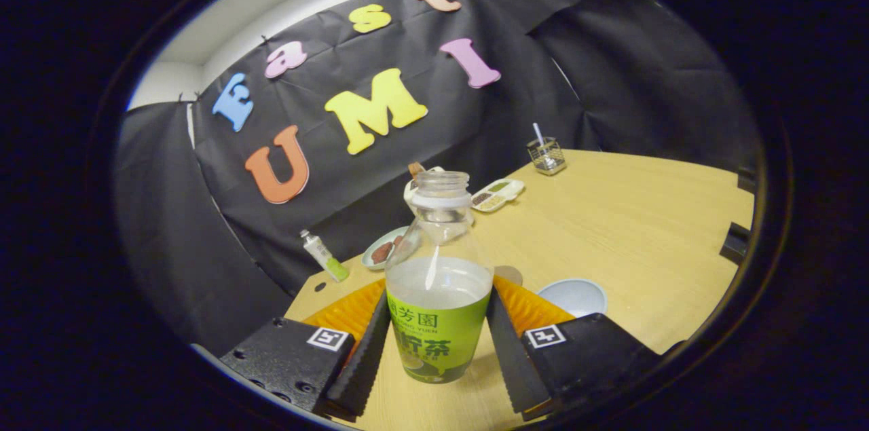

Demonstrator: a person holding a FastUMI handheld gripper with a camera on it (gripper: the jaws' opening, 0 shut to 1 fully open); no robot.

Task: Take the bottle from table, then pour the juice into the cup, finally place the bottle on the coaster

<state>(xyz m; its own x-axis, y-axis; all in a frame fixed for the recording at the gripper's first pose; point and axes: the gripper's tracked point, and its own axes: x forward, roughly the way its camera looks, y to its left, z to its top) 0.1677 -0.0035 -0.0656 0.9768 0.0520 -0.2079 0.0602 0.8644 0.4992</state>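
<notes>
A clear bottle with a green label stands upright between my fingers, uncapped and about half full of pale liquid. My gripper is shut on it, with both fingers pressing the label's sides. The bottle's base hangs close over the wooden table; I cannot tell whether it touches. Just beyond the right finger sits a pale blue cup, seen from above with its mouth open. A small tan round coaster lies beside it, partly hidden behind that finger.
Behind the bottle are a plate with brown food, a white divided tray and a white vessel. A small tube-like bottle stands near the table's left edge. A wire basket sits at the far side.
</notes>
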